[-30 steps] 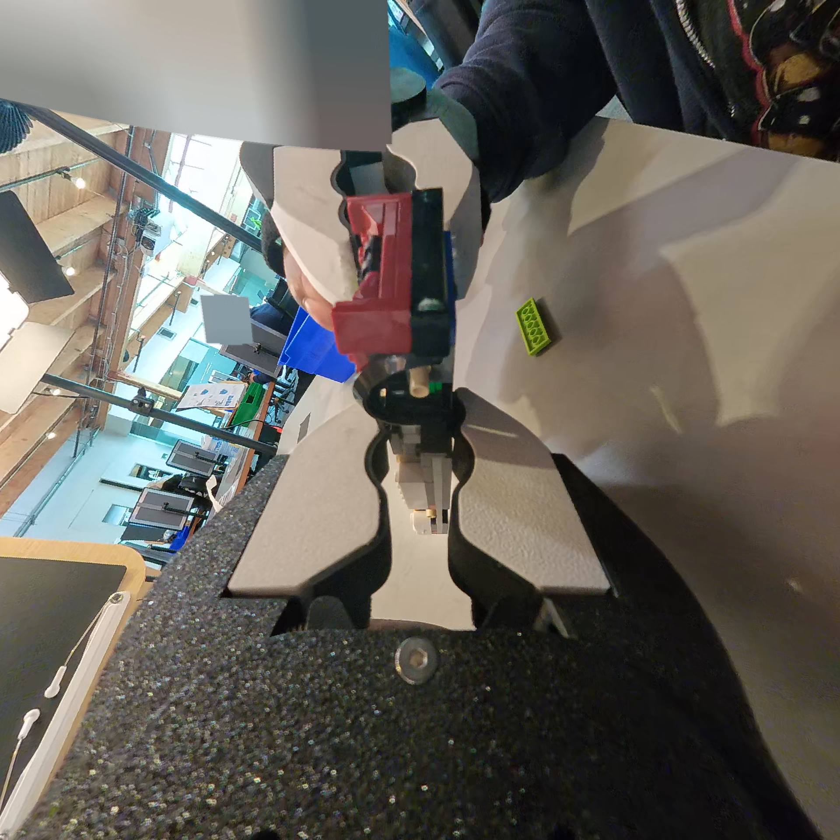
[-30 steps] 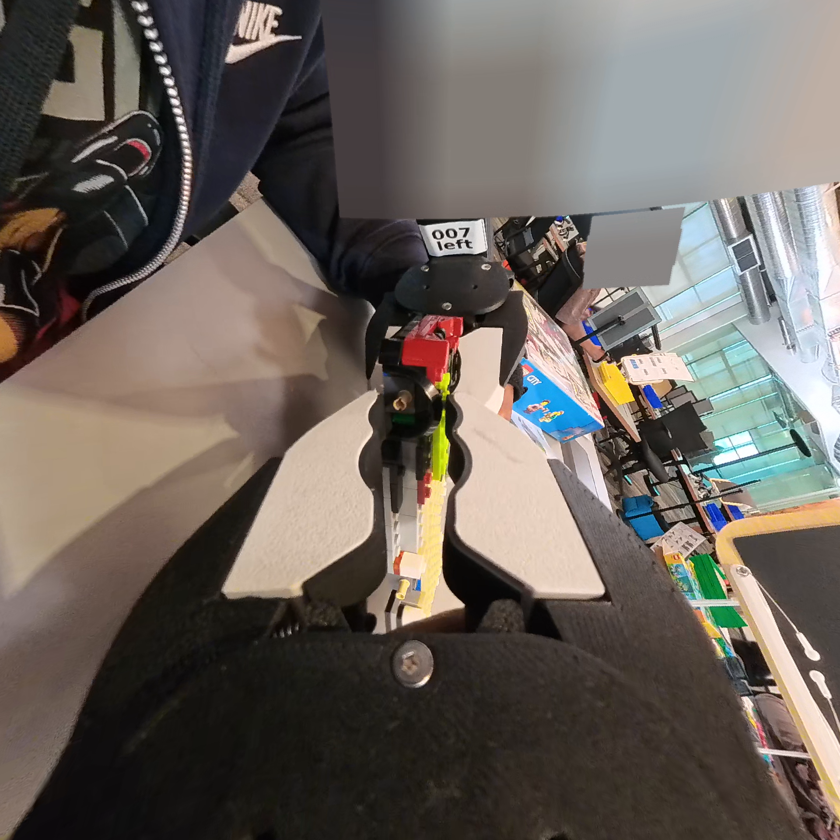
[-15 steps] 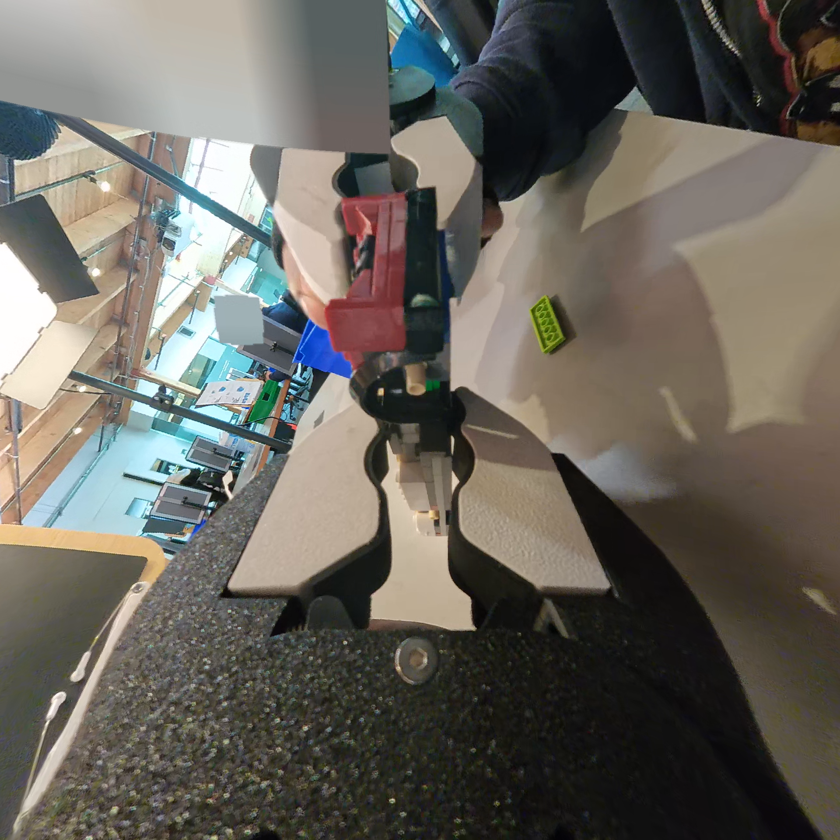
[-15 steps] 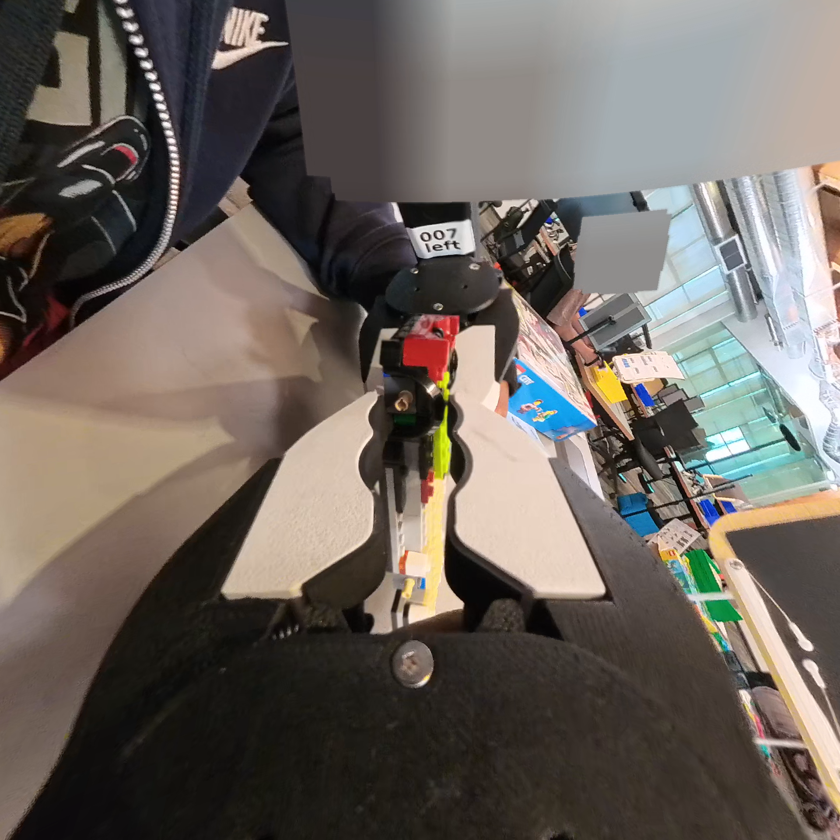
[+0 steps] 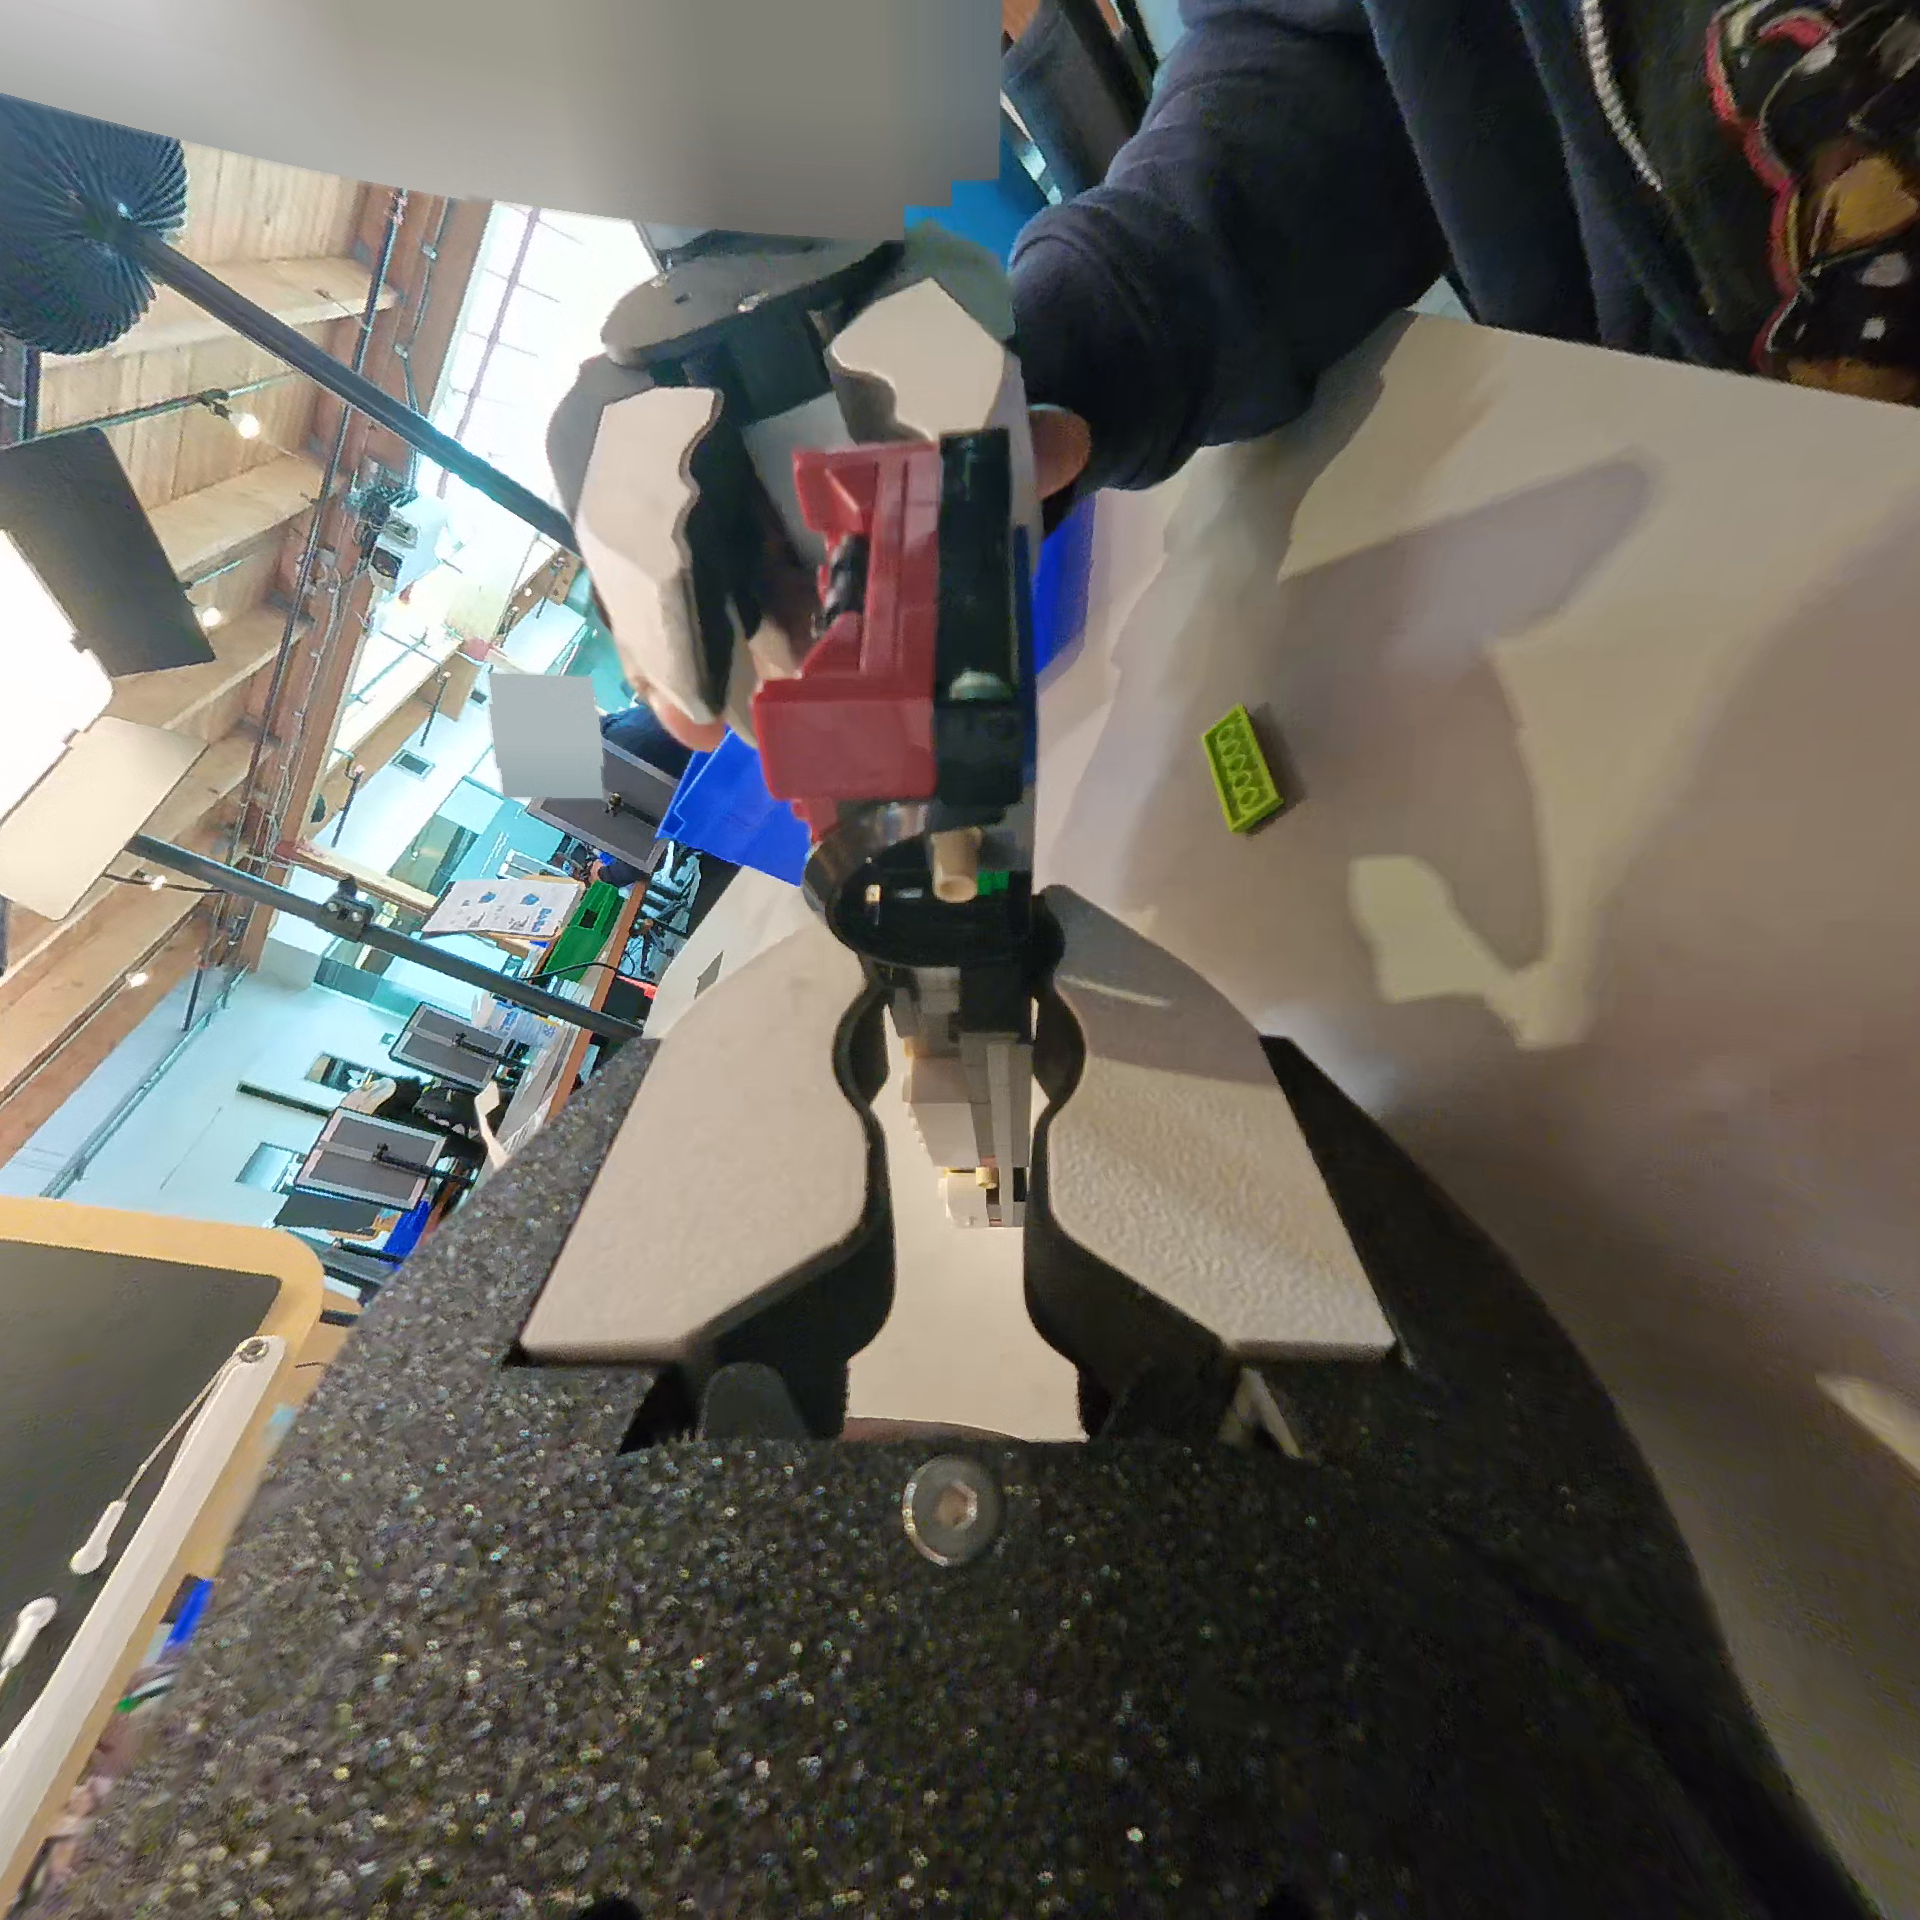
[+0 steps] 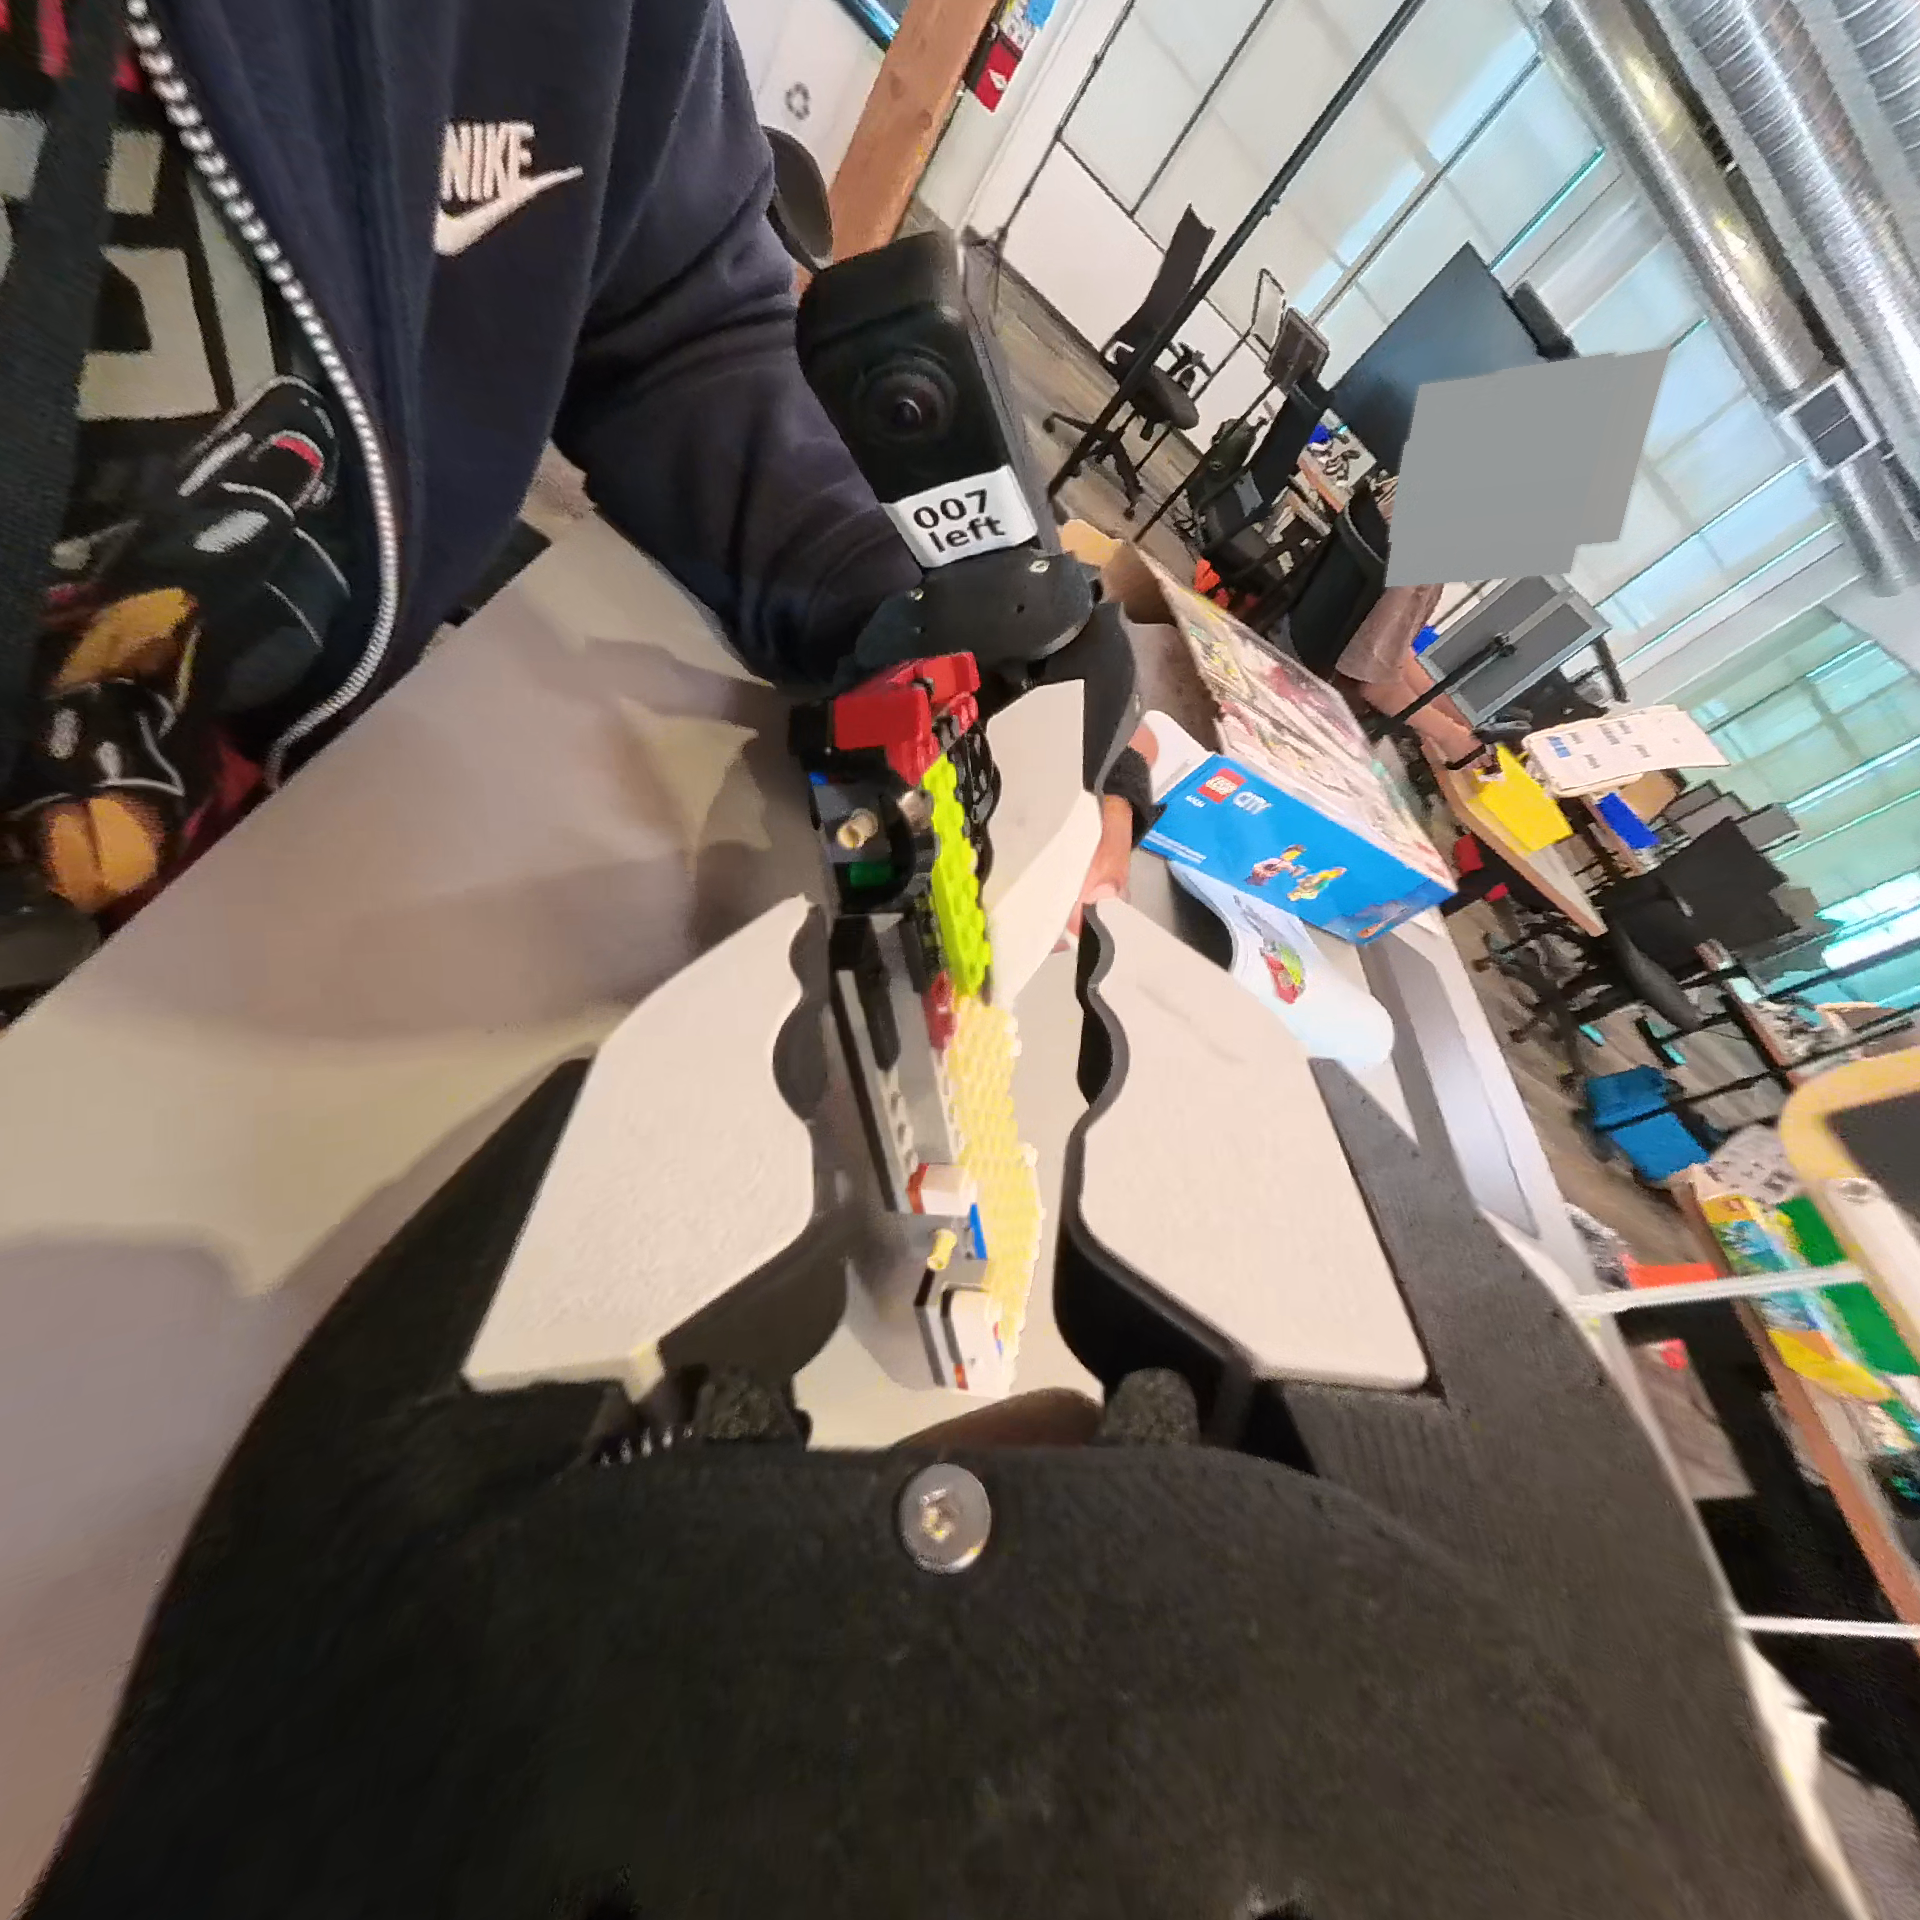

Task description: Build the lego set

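The left gripper (image 5: pixel 956 1049) clamps the grey end of a long brick-built model (image 6: pixel 935 1039) above the white table (image 5: pixel 1558 1039), while the right gripper (image 6: pixel 945 997) stands open around its yellow side, one finger (image 6: pixel 1195 1143) apparently apart, likely leaving the left to carry it.

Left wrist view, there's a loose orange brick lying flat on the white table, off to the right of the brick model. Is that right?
Not quite. The loose brick is lime green, not orange, as the left wrist view shows. The rest holds: it lies flat on the white table, off to the right of the brick model.
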Available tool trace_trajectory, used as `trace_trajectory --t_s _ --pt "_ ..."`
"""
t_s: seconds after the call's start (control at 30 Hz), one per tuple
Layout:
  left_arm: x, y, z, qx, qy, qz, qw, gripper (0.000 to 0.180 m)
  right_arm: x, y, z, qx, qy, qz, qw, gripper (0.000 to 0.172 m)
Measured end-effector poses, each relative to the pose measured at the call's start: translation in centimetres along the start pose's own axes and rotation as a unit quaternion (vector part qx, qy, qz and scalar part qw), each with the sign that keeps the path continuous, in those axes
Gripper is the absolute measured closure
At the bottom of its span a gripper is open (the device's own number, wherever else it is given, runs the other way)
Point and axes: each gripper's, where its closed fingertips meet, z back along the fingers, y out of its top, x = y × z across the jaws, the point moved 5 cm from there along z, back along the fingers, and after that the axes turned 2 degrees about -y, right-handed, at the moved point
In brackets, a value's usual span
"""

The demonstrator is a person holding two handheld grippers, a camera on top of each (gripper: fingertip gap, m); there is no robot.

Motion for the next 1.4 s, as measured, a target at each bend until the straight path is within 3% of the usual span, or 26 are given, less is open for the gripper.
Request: trace_trajectory --t_s 0.2,0.4,0.53,1.4 --pt "-0.5 0.1 0.2 0.024 0.012 0.035 0.999 0.156 -0.2 -1.0 -0.7 -0.028 0.004 -0.004 1.000 0.122" --pt "-0.6 0.3 0.2 0.034 0.011 0.050 0.998 0.156 -0.5 -1.2 -1.8 -0.036 -0.013 0.009 0.999 0.129" --pt "-0.4 0.4 0.1 0.033 0.008 0.048 0.998 0.156 -0.4 -1.3 -1.9 -0.037 -0.026 0.020 0.999 0.141" --pt "-0.3 0.7 0.0 0.013 0.014 0.015 1.000 0.156 -0.8 -1.0 -1.4 -0.043 -0.042 0.090 0.994 0.143"
